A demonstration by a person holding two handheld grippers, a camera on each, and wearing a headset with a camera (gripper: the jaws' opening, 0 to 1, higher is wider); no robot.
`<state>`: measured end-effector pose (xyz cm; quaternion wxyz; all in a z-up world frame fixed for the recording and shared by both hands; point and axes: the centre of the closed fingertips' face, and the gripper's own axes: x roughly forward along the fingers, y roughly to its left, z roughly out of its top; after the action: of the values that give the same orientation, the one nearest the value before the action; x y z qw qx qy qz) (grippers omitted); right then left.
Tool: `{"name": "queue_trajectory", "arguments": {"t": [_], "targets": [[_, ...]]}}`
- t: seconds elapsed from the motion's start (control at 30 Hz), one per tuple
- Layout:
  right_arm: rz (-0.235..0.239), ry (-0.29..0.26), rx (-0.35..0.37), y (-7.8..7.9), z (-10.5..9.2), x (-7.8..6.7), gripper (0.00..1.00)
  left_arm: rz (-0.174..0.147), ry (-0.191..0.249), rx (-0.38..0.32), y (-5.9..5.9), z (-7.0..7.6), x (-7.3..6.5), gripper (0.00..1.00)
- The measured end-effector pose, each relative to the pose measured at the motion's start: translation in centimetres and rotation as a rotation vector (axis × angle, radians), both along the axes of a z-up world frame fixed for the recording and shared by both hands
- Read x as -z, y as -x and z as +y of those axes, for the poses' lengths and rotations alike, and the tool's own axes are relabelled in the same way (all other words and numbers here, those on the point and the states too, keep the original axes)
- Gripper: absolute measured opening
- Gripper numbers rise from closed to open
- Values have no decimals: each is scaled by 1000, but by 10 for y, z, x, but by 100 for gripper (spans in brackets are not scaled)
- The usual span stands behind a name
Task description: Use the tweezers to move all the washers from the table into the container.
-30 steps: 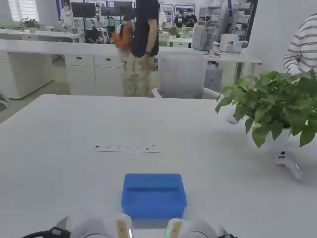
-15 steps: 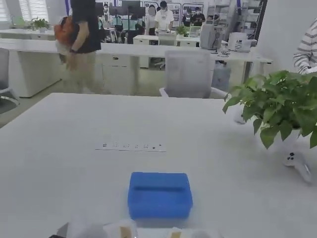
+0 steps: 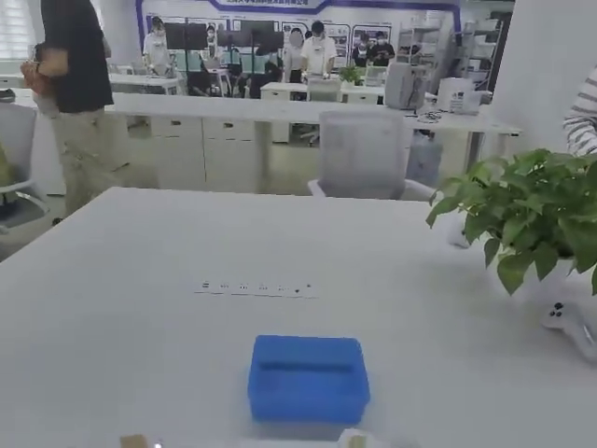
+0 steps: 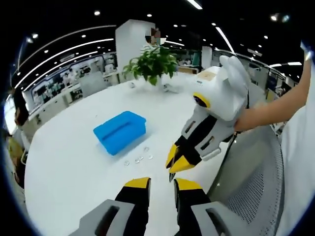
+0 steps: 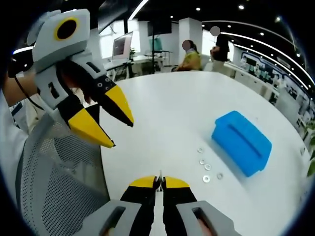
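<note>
The blue container [image 3: 308,378] sits on the white table [image 3: 140,308] close in front of me. Several small washers [image 4: 138,158] lie on the table beside the blue container [image 4: 120,132], on its near side. My left gripper [image 4: 161,189] is open and holds nothing, low over the table's near edge. My right gripper [image 5: 160,183] is shut on the thin metal tweezers [image 5: 160,177], whose tip pokes out between the jaws. It faces the washers [image 5: 206,169] and the container [image 5: 242,142] from a distance. Each gripper appears in the other's view: right gripper [image 4: 173,167], left gripper [image 5: 122,133].
A potted plant [image 3: 527,210] and a white controller [image 3: 569,322] stand at the table's right. A flush socket strip [image 3: 256,287] lies beyond the container. A grey mesh chair [image 5: 54,182] is right under the grippers. People stand at far desks.
The head camera has tilted up, so the gripper tops have dropped toward the bottom edge. A person in the background walked left. The container has not moved.
</note>
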<state>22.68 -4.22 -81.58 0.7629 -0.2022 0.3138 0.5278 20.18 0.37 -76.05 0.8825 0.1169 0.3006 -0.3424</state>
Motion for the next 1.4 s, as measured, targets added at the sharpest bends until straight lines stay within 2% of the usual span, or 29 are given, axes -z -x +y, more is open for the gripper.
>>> {"name": "queue_trajectory", "arguments": {"t": [0.1,0.17,0.2,0.3,0.4,0.53,0.7,0.8,0.83,0.87,0.9,0.93,1.07,1.23,1.4], "targets": [[-7,-22,18,-11,-2,-10,1,-11,44,-83,3,14,-1,38],[-2,-47,38,-18,-2,-15,1,-35,60,-145,4,26,-2,46],[12,-79,61,-25,-1,-20,1,-54,61,-175,4,32,-3,49],[74,-176,124,-40,3,-30,1,-73,40,-250,3,46,0,61],[89,-209,159,-58,4,-33,1,-106,8,-306,-2,58,3,74],[132,-279,194,-73,14,-40,1,-156,11,-347,-9,65,-1,74],[87,-248,188,-86,21,-36,1,-193,21,-382,-15,68,-2,79],[63,-233,177,-92,24,-33,1,-223,-16,-395,-18,72,2,79],[50,-221,170,-95,24,-31,1,-215,-23,-391,-18,71,5,78],[45,-211,164,-97,25,-29,1,-181,-44,-386,-17,72,12,79],[49,-201,156,-100,26,-25,2,-178,-56,-384,-17,72,14,79],[51,-194,153,-101,27,-23,2,-189,-64,-384,-18,71,14,79],[31,-159,130,-107,30,-15,2,-190,-112,-355,-16,69,19,80],[29,-146,111,-113,37,-12,2,-193,-127,-348,-16,69,20,82],[25,-110,81,-116,42,-3,2,-184,-118,-364,-17,73,20,82]]}}
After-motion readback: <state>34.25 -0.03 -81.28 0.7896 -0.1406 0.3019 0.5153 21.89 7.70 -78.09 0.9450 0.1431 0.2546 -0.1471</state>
